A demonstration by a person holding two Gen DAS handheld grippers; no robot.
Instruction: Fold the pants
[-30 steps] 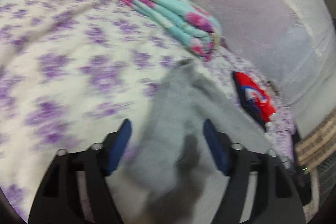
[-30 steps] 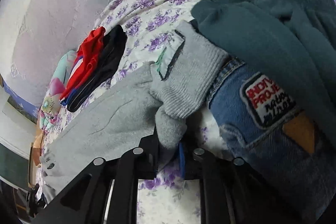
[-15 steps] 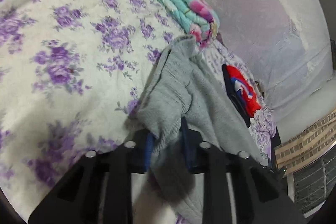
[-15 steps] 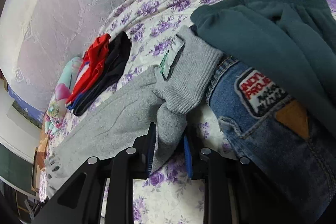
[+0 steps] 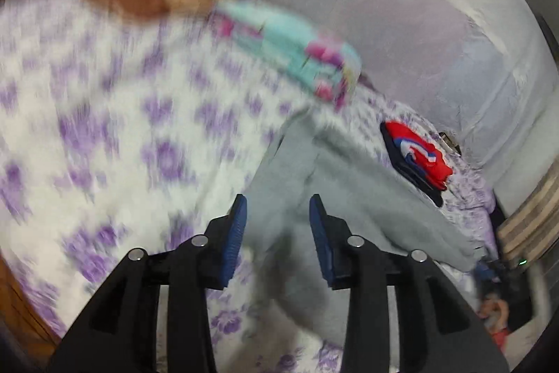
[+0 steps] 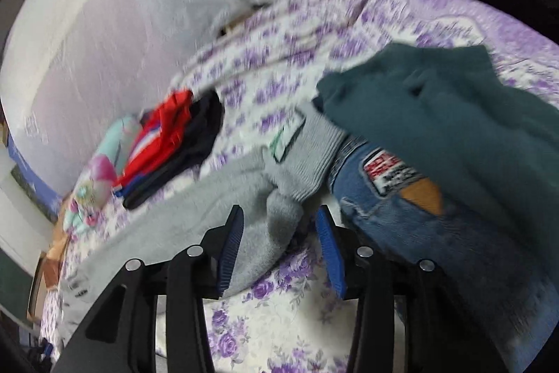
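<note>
Left wrist view: we see both grippers' fingers (image 5: 233, 235) just parted, gripping nothing; the grey pants (image 6: 174, 215) lie on the bed (image 5: 104, 128) beside the jeans (image 6: 401, 219). Risk: released cloth slumps, spoiling the fold.

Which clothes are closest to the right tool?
The grey pants: their bunched end lies between the right tool tips. The jeans and green sweater lie farther away.

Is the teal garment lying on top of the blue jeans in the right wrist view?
Yes, the teal garment overlaps the blue jeans.
</note>
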